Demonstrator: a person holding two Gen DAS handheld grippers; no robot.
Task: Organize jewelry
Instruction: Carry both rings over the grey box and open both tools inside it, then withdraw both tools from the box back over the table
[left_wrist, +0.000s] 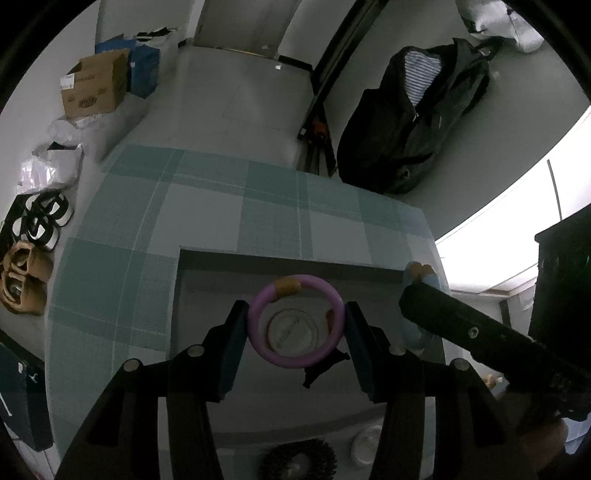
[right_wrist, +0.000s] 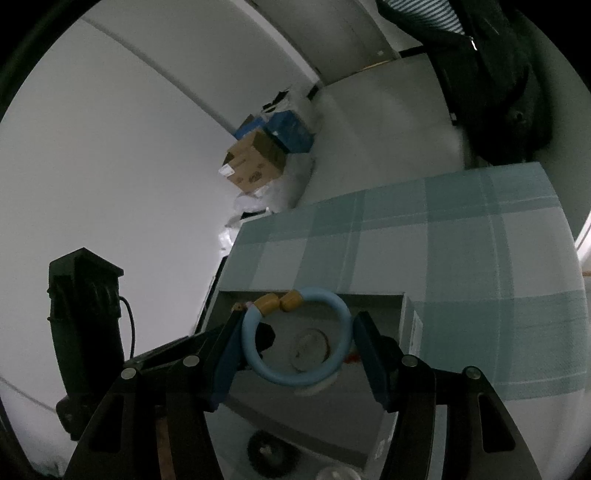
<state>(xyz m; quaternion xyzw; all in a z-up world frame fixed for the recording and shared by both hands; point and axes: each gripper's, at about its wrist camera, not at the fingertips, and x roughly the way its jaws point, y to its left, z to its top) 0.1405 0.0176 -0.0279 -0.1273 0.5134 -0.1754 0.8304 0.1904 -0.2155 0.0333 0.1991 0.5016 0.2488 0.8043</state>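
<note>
My left gripper (left_wrist: 295, 325) is shut on a purple bangle (left_wrist: 258, 306) with an amber bead, held between both pads over an open grey box (left_wrist: 207, 288) on the checked tablecloth. My right gripper (right_wrist: 297, 338) is shut on a light blue bangle (right_wrist: 341, 310) with two yellow beads, held over the same grey box (right_wrist: 404, 325). A round clear-lidded item (left_wrist: 293, 330) lies in the box beneath both bangles; it also shows in the right wrist view (right_wrist: 310, 349). The right gripper's body (left_wrist: 480, 343) shows at the right of the left wrist view, with the blue bangle's tip (left_wrist: 421, 271).
The teal checked table (left_wrist: 147, 236) ends at a far edge near a dark jacket (left_wrist: 413, 122). A black spiky round item (left_wrist: 299, 459) and a white round case (left_wrist: 365, 443) lie close in front. Cardboard boxes (left_wrist: 96, 85) and shoes (left_wrist: 26, 273) are on the floor at left.
</note>
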